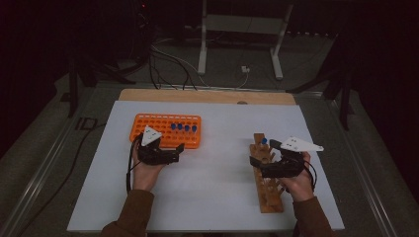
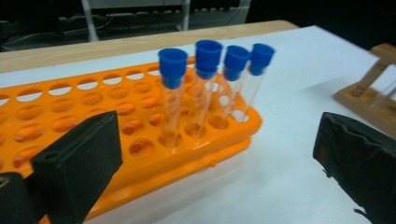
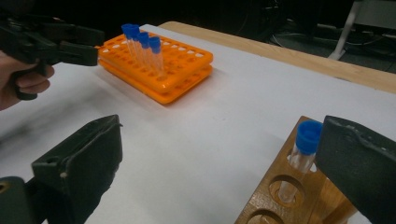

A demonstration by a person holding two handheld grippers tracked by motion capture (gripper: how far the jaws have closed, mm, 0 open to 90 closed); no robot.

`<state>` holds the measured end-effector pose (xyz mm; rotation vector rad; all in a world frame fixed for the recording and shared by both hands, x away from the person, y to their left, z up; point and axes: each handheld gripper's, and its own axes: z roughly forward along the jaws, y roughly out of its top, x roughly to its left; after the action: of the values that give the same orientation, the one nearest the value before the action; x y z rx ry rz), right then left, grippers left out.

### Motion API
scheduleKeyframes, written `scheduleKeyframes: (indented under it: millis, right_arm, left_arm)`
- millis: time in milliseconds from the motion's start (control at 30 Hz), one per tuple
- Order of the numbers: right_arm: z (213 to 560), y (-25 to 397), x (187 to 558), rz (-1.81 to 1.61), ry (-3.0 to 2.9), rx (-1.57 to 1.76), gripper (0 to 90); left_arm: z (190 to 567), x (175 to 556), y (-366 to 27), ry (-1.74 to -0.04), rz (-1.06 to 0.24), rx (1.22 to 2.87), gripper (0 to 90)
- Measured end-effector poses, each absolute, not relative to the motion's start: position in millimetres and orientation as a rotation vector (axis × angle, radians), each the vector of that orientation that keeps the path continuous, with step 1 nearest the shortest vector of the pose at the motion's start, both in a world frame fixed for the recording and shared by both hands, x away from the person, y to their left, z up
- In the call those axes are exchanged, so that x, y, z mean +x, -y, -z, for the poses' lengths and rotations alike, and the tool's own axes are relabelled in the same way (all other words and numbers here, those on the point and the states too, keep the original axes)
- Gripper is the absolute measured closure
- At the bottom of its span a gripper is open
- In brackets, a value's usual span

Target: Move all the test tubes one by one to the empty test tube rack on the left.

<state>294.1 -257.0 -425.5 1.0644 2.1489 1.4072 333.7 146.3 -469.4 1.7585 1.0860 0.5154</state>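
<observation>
An orange rack is standing on a white sheet, holding four clear tubes with blue caps. A brown wooden rack is carrying one more clear tube with a blue cap. Both grippers are showing black jaws and white three-cornered plates.

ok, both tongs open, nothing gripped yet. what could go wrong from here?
1. The four capped tubes stand packed side by side at the orange rack's edge; the open left tongs could knock neighbours when closing on one.
2. The lone tube sits in the wooden rack's end hole, close to one jaw of the right tongs; a bump may tip it.
3. Clear glass in dim light invites misjudged grasps.
</observation>
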Motion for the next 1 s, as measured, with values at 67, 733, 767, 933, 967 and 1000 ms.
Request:
scheduleKeyframes:
  millis: [67,733,767,933,967,1000]
  right_arm:
    - [426.7,258.0,295.0,-1.405,-2.150,1.068,1.4]
    - [430.4,282.0,320.0,-1.365,-2.061,1.172,9.2]
    - [432.5,282.0,322.0,-1.360,-2.072,1.166,12.4]
    - [440.6,279.1,330.0,-1.309,-2.099,1.173,28.5]
    - [442.3,278.6,331.4,-1.302,-2.111,1.162,35.2]
    - [443.4,278.3,332.1,-1.295,-2.116,1.153,42.2]
  left_arm:
    - [468.0,330.7,-146.2,-1.076,-0.510,1.750,0.7]
    - [461.6,318.6,-141.4,-1.045,-0.469,1.735,0.6]
    - [461.6,318.3,-140.8,-1.044,-0.469,1.736,0.6]
    - [459.9,317.0,-138.5,-1.037,-0.461,1.733,0.6]
    - [459.6,316.9,-138.3,-1.037,-0.462,1.734,0.6]
    - [459.3,316.7,-138.1,-1.036,-0.461,1.735,0.6]
